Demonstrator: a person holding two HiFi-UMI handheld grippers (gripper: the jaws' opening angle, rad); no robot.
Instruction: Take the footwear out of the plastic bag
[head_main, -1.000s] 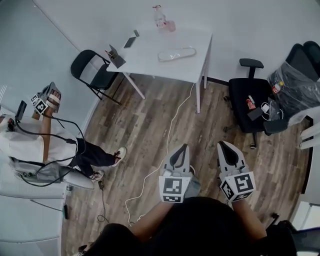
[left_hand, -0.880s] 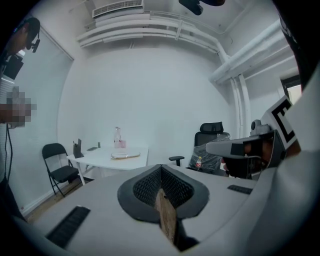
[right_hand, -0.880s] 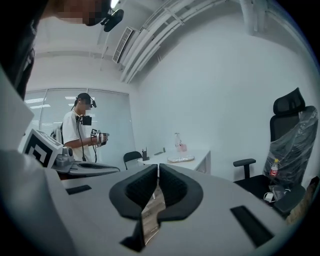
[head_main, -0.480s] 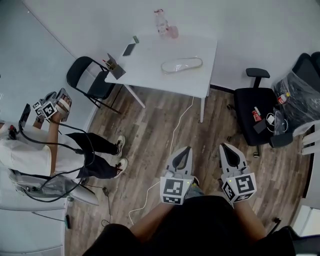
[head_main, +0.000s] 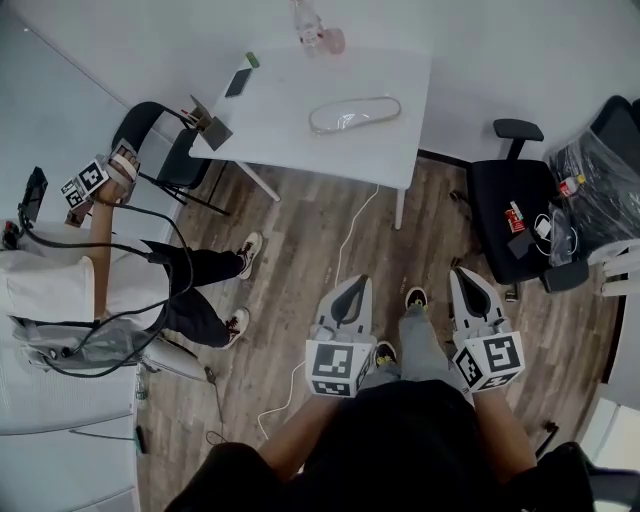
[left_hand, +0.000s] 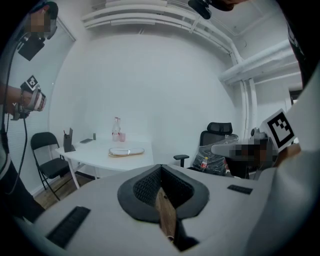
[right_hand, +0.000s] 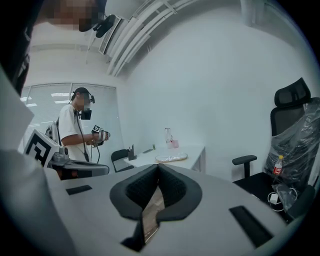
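A clear plastic bag (head_main: 355, 113) with a flat piece of footwear inside lies on the white table (head_main: 300, 120) at the far side of the room. It also shows small in the left gripper view as the bag (left_hand: 126, 151) and in the right gripper view as the bag (right_hand: 171, 158). My left gripper (head_main: 352, 288) and right gripper (head_main: 464, 276) are held side by side over the wood floor, well short of the table. Both are shut with nothing in them. The left gripper (left_hand: 160, 170) and right gripper (right_hand: 159, 169) point toward the table.
A black folding chair (head_main: 160, 150) stands left of the table, a black office chair (head_main: 515, 215) with small items to its right. A bottle (head_main: 305, 22) and phone (head_main: 238, 82) sit on the table. Another person (head_main: 60, 290) stands at left. A white cable (head_main: 340, 260) crosses the floor.
Both grippers have moved forward across the floor toward the table, staying shut. My shoes now show between them. The other person at left has shifted and turned.
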